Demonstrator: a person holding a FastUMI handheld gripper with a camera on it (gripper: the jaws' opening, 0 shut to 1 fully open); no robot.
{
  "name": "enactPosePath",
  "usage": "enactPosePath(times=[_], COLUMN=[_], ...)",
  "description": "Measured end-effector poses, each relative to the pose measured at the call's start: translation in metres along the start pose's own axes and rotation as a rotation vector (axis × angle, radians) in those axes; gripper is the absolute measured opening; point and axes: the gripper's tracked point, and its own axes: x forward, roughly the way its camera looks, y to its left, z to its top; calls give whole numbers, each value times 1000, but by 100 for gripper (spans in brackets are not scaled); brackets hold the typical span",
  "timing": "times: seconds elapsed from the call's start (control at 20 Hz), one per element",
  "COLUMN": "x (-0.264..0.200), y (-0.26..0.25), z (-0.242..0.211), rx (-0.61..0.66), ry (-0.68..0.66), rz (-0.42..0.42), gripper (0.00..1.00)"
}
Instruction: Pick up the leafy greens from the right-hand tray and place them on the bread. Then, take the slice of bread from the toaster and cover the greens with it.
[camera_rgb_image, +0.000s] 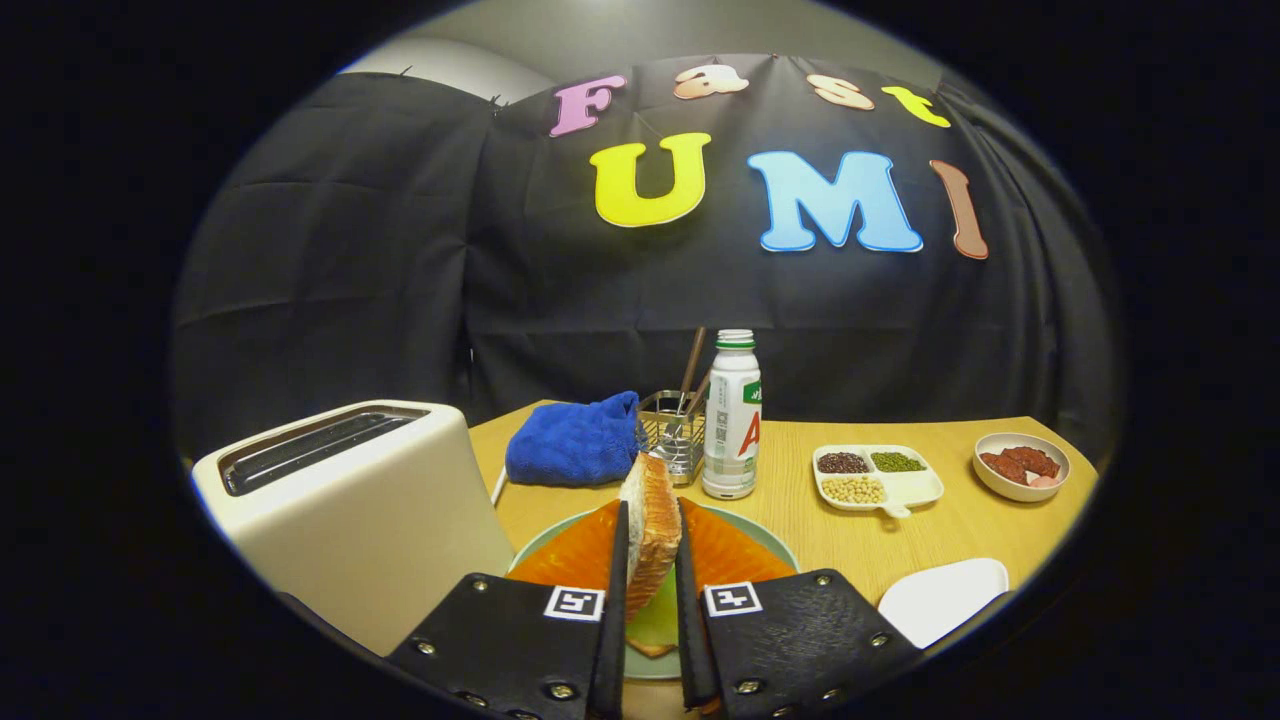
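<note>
Above the wooden table (940, 530), fingers (612, 560) nearly closed, clamping an upright bread slice (650, 525).

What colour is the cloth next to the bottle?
Bright blue cloth, seen in the gripper view; the tool holds the bread slice.

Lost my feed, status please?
Tongs shut on bread slice, held upright over the green plate. Greens already below. Toaster beside; nothing blocking.

Blue cloth (573, 439), cream toaster (360, 515)
</note>
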Motion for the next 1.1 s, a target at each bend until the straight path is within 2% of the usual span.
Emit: enactPosePath(times=[0.05, 0.4, 0.5, 0.9, 1.0, 1.05, 1.1], x=[1, 5, 6, 6, 5, 5, 4], y=[-4, -31, -35, -44, -43, -42, -42], z=[-2, -14, -13, -18, -18, -16, -14], rx=[-4, -10, 3, -62, -64, -61, -60], ry=[8, 47, 48, 60, 59, 55, 48], rz=[-14, -102, -115, -153, -148, -144, -142], gripper=[28, 37, 44, 48, 54, 64, 65])
